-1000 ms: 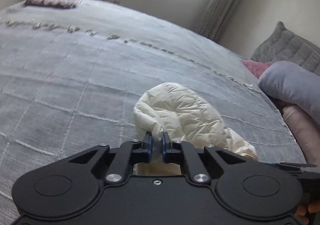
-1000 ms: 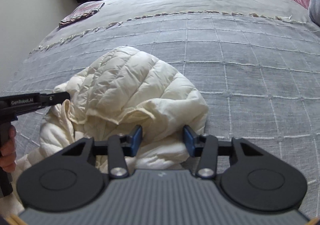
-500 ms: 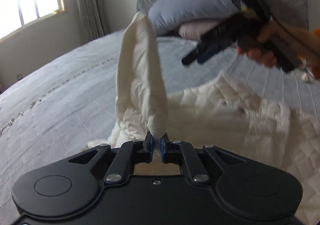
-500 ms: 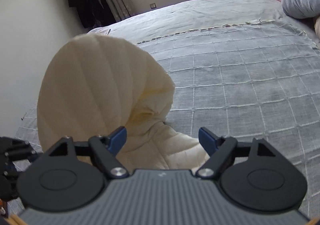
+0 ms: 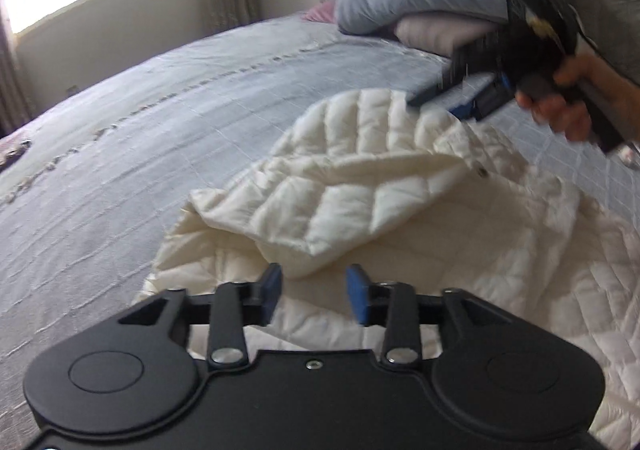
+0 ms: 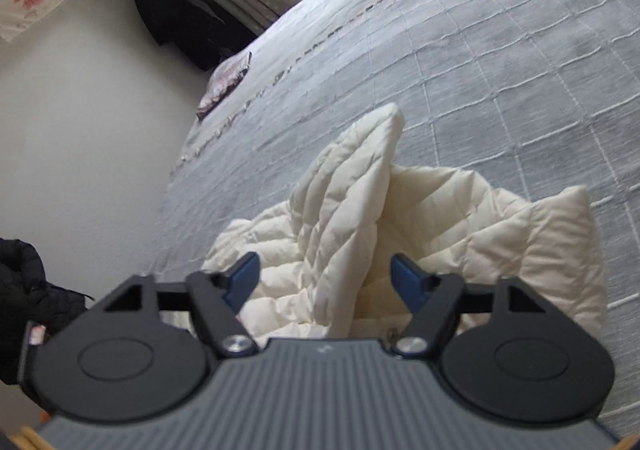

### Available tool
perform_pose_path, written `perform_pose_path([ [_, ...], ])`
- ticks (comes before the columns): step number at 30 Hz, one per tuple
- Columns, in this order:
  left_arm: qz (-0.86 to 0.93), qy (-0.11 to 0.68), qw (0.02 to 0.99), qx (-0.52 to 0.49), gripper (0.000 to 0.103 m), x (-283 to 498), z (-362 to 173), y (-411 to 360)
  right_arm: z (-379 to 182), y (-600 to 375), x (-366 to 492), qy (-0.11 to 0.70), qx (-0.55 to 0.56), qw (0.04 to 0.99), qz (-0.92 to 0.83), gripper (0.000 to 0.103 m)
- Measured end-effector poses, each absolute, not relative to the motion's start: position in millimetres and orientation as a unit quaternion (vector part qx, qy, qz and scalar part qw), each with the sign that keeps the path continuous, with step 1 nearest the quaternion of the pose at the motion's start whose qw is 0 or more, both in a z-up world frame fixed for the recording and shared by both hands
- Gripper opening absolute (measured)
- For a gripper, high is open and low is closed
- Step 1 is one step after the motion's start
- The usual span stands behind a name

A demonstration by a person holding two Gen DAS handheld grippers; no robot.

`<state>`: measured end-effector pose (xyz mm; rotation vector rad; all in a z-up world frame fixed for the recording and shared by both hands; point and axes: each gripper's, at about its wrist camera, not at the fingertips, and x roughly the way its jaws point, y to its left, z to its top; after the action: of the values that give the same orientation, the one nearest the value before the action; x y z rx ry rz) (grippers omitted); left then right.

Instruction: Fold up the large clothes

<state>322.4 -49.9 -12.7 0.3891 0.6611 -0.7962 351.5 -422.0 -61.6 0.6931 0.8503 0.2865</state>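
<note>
A cream quilted puffer jacket (image 5: 360, 201) lies crumpled on the grey bed; its sleeve is flopped across the body. My left gripper (image 5: 314, 296) is open and empty just above the jacket's near edge. The jacket also shows in the right wrist view (image 6: 420, 226), bunched with one fold standing up. My right gripper (image 6: 324, 282) is open wide and empty, hovering over that bunch. In the left wrist view the right gripper (image 5: 472, 93) hangs in a hand above the jacket's far side.
The grey quilted bedspread (image 5: 140, 137) spreads left and far. Grey and pink pillows (image 5: 420, 5) lie against the headboard. A folded pinkish cloth (image 6: 224, 83) sits at the bed's far corner. Dark clothing (image 6: 184, 13) hangs on the wall.
My left gripper has opened and let go of the sleeve, which has dropped across the jacket. My right gripper has stayed open and tilted over the jacket.
</note>
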Motion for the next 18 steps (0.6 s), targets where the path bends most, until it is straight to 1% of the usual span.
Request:
perform_pose_path([
  [1,-0.368,0.308,0.858,0.183,0.044,322.8,-8.9,-50.5,-63.9,-411.8,353.9,0.413,0.322,0.840,0.138,0.015],
  [4,-0.341,0.280,0.879,0.180,0.044,322.6,8.2,-53.0,-54.8,-383.0,346.3,0.411,0.352,0.825,0.161,0.010],
  [6,-0.328,0.261,0.893,0.164,0.044,325.2,21.0,-52.0,-37.8,-360.4,331.2,0.396,0.347,0.826,0.202,0.009],
  [8,-0.317,0.249,0.904,0.144,0.044,331.0,29.2,-52.7,-27.2,-341.3,315.8,0.397,0.332,0.824,0.229,0.009],
  [11,-0.320,0.258,0.904,0.114,0.044,342.9,24.1,-62.9,-28.8,-323.3,295.5,0.414,0.307,0.823,0.239,0.009],
  [14,-0.328,0.298,0.888,0.123,0.044,348.2,-6.9,-81.7,-49.1,-315.9,282.8,0.447,0.276,0.821,0.224,0.010],
  [16,-0.324,0.330,0.874,0.150,0.044,346.4,-37.9,-92.8,-59.1,-315.7,277.4,0.465,0.240,0.830,0.195,0.012],
  [17,-0.319,0.335,0.871,0.164,0.044,342.5,-51.9,-96.5,-59.5,-317.9,273.7,0.467,0.216,0.840,0.174,0.014],
  [18,-0.316,0.329,0.874,0.169,0.044,338.3,-62.8,-97.1,-56.0,-321.0,269.9,0.458,0.194,0.853,0.157,0.022],
])
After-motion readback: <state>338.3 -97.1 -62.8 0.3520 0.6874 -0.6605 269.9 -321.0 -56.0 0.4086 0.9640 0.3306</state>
